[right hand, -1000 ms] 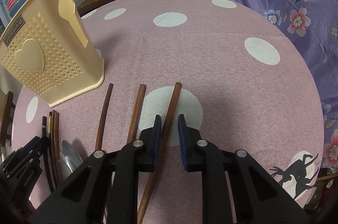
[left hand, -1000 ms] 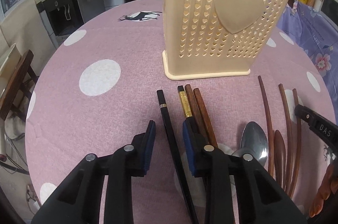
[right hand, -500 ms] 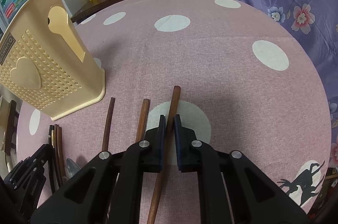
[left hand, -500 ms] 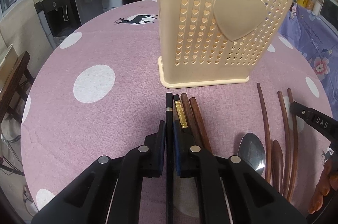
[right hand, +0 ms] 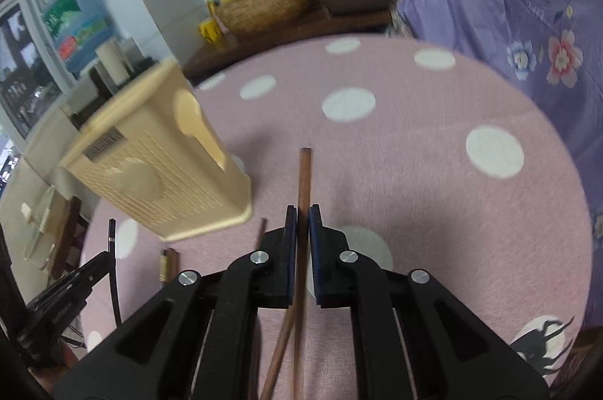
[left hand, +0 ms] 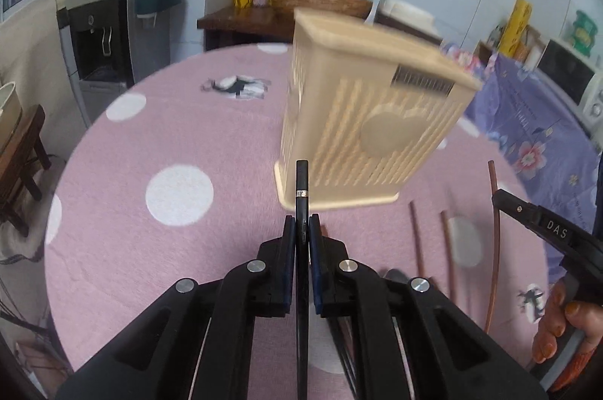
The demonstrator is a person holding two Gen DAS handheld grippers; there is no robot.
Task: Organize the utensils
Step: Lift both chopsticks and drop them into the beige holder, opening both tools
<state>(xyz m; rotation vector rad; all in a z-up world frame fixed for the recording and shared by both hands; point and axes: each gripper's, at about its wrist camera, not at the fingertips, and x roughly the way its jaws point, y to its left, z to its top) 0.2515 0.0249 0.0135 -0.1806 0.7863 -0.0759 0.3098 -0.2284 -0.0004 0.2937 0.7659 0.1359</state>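
Left wrist view: our left claw (left hand: 302,224) clamps a black chopstick (left hand: 302,185) between its pads; our right claw (right hand: 302,216) clamps a brown chopstick (right hand: 304,173), above the bench (right hand: 433,211).

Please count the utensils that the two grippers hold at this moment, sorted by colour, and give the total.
Black chopstick, in the left gripper: 1
Brown stick, in the right gripper: 1
Total: 2
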